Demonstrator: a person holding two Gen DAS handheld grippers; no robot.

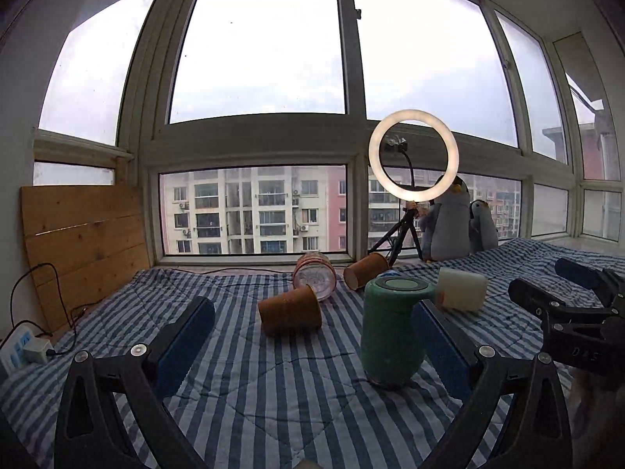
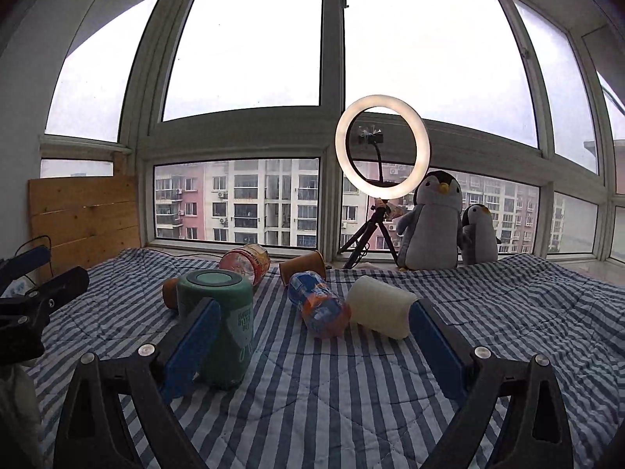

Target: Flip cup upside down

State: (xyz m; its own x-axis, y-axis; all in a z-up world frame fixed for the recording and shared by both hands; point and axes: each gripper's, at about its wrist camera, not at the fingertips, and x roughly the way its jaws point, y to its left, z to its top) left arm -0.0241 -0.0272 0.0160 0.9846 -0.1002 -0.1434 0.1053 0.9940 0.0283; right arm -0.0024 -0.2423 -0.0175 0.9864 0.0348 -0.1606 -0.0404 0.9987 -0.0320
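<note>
A green cup (image 1: 390, 332) stands upside down on the striped blanket, base up; it also shows in the right wrist view (image 2: 222, 324). My left gripper (image 1: 312, 332) is open, its right finger (image 1: 441, 344) close beside the green cup. My right gripper (image 2: 312, 336) is open and empty; its left finger (image 2: 191, 344) is in front of the green cup, its right finger (image 2: 437, 344) near a white cup (image 2: 379, 306) lying on its side. A brown paper cup (image 1: 291, 310) lies on its side between the left fingers.
A second brown cup (image 1: 365, 269), a clear patterned cup (image 1: 314, 275) and a blue-orange cup (image 2: 318, 305) lie on the blanket (image 1: 273, 391). A ring light on a tripod (image 2: 381, 152) and two plush penguins (image 2: 433, 222) stand by the window. A power strip (image 1: 19, 348) lies left.
</note>
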